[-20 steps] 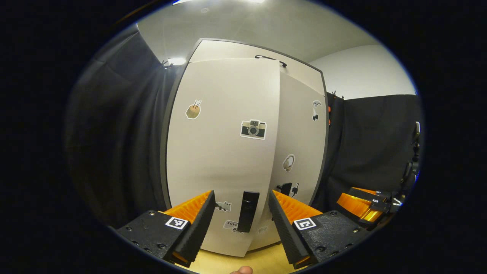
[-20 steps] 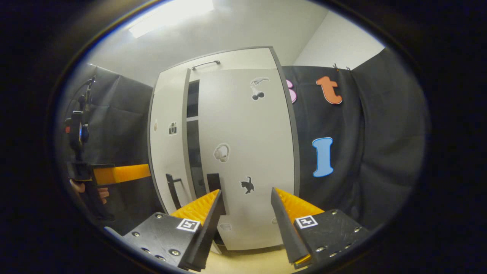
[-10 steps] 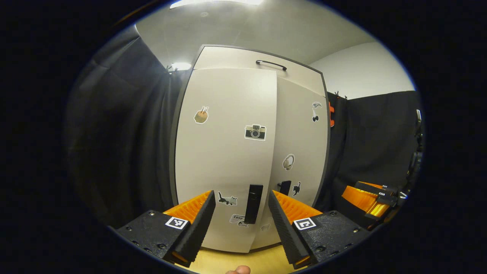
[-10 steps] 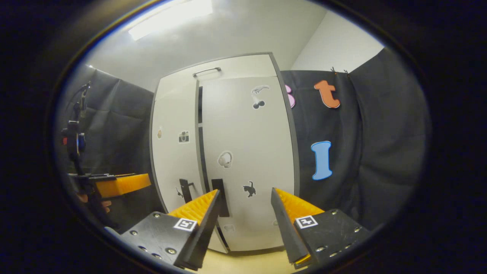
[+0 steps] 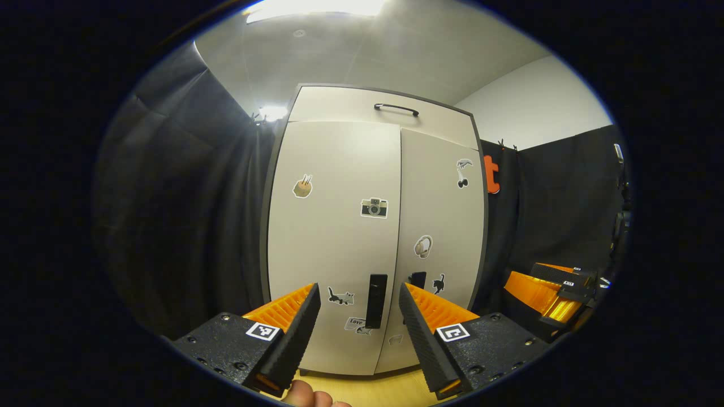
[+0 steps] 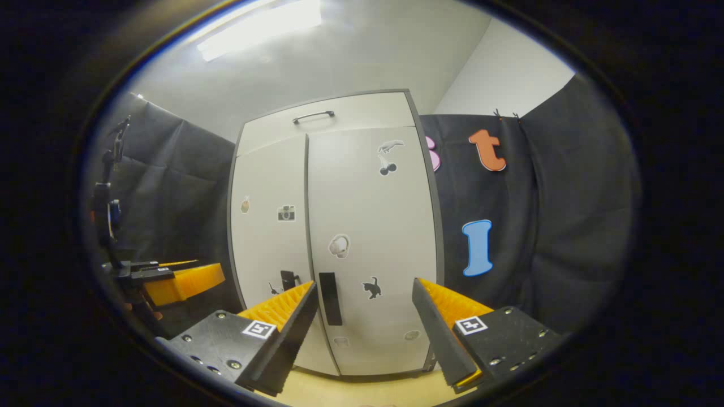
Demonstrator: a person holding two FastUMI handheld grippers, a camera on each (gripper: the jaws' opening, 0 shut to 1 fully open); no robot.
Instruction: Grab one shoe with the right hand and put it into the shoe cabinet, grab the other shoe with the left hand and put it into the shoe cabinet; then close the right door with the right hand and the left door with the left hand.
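Note:
The white shoe cabinet (image 5: 339,237) stands in front of me with both doors flush and no gap between them. Its left door (image 6: 268,237) and right door (image 6: 373,226) carry small stickers. A dark handle sits low on each door: left handle (image 5: 376,301), right handle (image 6: 330,290). My left gripper (image 5: 359,294) is open and empty a short way in front of the left handle, touching nothing. My right gripper (image 6: 365,288) is open and empty before the right door. The right gripper (image 5: 551,294) also appears off to the side in the left gripper view.
A top panel with a bar handle (image 5: 396,107) sits above the doors. Black cloth walls flank the cabinet on both sides. Pale wooden floor (image 5: 390,384) runs to the cabinet's foot. A fingertip (image 5: 308,397) shows at the bottom edge.
The left door has swung from ajar to fully shut, closing the dark gap between the doors. Both grippers have drawn back a little from the cabinet.

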